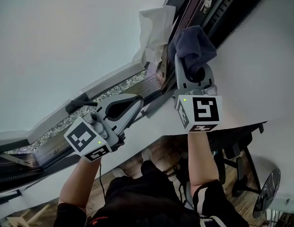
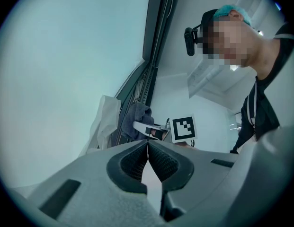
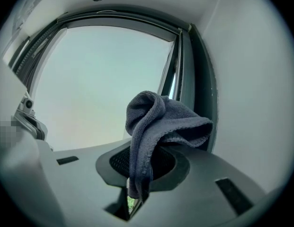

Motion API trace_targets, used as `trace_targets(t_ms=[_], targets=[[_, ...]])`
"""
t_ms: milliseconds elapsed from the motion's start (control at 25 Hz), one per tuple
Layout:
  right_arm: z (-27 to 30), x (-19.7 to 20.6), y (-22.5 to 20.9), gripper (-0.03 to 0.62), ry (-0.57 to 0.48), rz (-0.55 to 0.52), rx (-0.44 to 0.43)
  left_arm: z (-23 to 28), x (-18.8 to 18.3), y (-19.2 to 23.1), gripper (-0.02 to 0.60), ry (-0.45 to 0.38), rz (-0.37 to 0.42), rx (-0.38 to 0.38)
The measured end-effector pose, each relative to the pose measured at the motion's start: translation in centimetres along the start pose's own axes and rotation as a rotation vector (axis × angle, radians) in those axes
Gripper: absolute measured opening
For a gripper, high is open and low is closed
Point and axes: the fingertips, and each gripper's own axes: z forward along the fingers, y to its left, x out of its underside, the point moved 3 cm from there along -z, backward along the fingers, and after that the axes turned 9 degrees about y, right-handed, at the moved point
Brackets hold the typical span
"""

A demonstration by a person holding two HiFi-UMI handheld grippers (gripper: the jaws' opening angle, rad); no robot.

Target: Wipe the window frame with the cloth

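Note:
A dark blue-grey cloth (image 1: 193, 42) is bunched against the dark window frame (image 1: 209, 14) at the upper right. My right gripper (image 1: 185, 63) is shut on the cloth, which drapes over its jaws; in the right gripper view the cloth (image 3: 158, 119) hangs between the jaws in front of the frame's upright (image 3: 196, 84). My left gripper (image 1: 136, 102) is lower left, by the bottom rail of the frame, shut with nothing in it. In the left gripper view its jaws (image 2: 147, 144) meet, and the cloth (image 2: 138, 118) and the right gripper's marker cube (image 2: 183, 128) lie beyond.
A crumpled white sheet (image 1: 154, 30) sticks to the frame just left of the cloth. A white wall (image 1: 260, 65) runs along the right. An office chair base (image 1: 239, 167) and a fan (image 1: 267, 190) stand on the floor below.

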Motion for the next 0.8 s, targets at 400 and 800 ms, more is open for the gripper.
trace_targets(t_ms=[400, 800], targets=[[-0.2, 3.6, 0.5, 0.052, 0.049, 0.049, 0.007, -0.2, 1.6, 0.0, 0.021, 0.028, -0.024, 0.000], [-0.1, 6.9, 1.4, 0.052, 0.093, 0.091, -0.010, -0.1, 3.2, -0.1, 0.021, 0.049, -0.052, -0.004]])
